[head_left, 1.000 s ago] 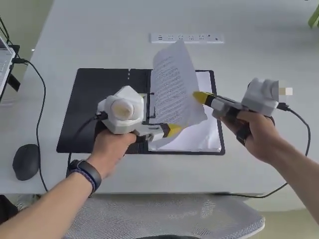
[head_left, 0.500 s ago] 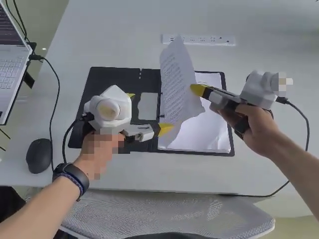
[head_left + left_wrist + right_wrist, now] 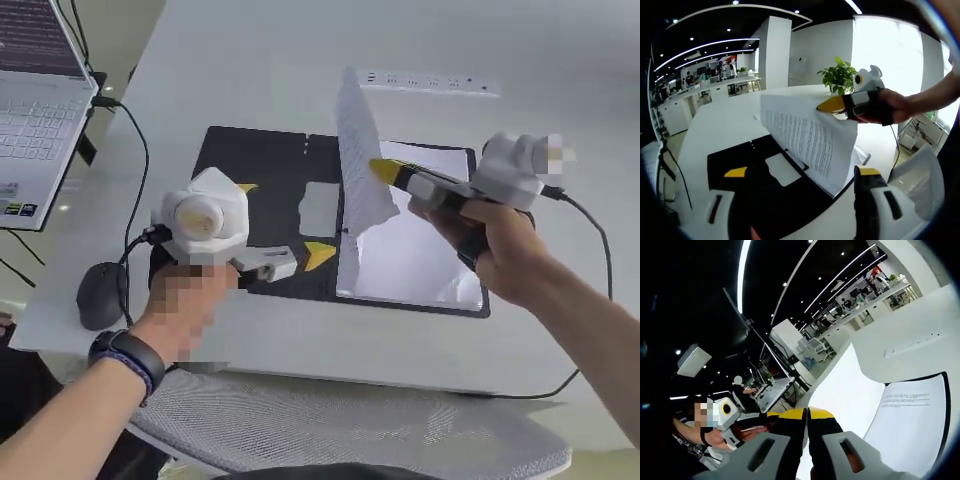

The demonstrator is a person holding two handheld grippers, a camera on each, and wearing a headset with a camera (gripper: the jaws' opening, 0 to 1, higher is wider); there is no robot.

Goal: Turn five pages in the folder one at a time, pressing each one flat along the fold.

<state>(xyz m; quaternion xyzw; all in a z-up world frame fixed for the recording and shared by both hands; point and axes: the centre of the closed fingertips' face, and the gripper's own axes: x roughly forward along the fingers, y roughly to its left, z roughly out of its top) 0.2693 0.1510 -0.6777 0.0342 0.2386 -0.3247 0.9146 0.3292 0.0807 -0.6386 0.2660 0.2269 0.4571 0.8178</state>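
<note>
**A:** Where's the page [image 3: 358, 165]?

**B:** It stands nearly upright at centre frame, above the open black folder [image 3: 250, 160]. The right gripper [image 3: 385, 170] is clamped on its free edge.

**A:** And the left gripper [image 3: 284, 221]?

**B:** Jaws wide apart, holding nothing, low at left-centre over the folder's left cover.

**A:** Risk?

**B:** Pulling away from the fold could tear or crease the page. A weak pinch might let it flop back right.

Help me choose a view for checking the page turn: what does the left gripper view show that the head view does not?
The left gripper view adds the potted plant and the printed lines on the lifted page. The head view adds the laptop, mouse and power strip. Both share the black folder, that page and the right hand-held gripper shut on it.
</note>
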